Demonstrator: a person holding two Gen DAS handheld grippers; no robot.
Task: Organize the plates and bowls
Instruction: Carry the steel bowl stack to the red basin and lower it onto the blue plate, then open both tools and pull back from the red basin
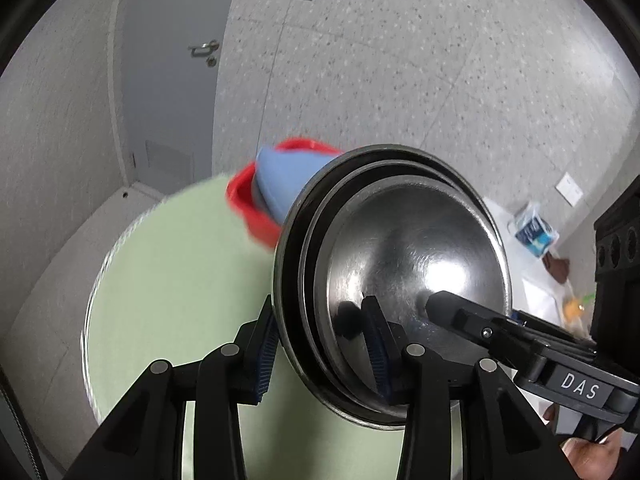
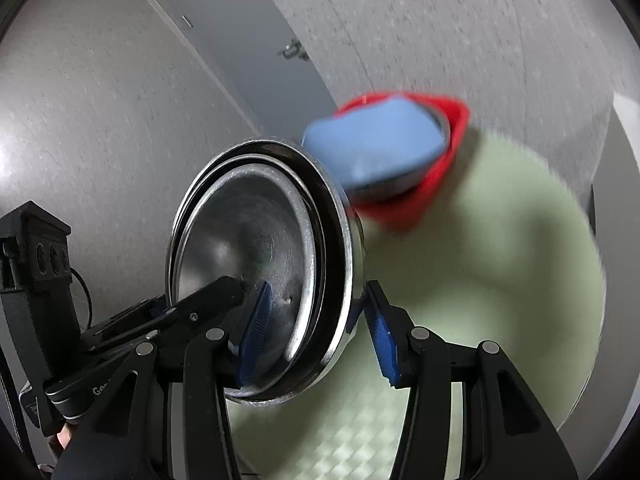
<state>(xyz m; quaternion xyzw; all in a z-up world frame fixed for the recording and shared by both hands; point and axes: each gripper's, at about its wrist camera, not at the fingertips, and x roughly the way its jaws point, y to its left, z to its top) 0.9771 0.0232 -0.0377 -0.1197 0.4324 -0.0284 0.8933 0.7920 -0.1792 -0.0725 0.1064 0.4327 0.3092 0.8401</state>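
Biggest thing first: we've got a round pale-green tabletop (image 1: 168,280) under everything. At about 12 o'clock from the steel stack sits one red bowl (image 2: 448,152) with one blue bowl (image 2: 380,144) nested inside it, both blurry, so there may be more tucked in there. Up front is our stack of steel bowls (image 1: 400,264), three nested by the rims we can count, tipped nearly on edge in the air. We reckon it's tilted because both tools pinch the same rim, sharing the load so the stack doesn't slide apart. The left tongs (image 1: 324,356) are clenched across the rim at 6 o'clock. The right tongs (image 2: 316,340) straddle the rim too, one pad inside, one outside, gripping it as far as we can tell.
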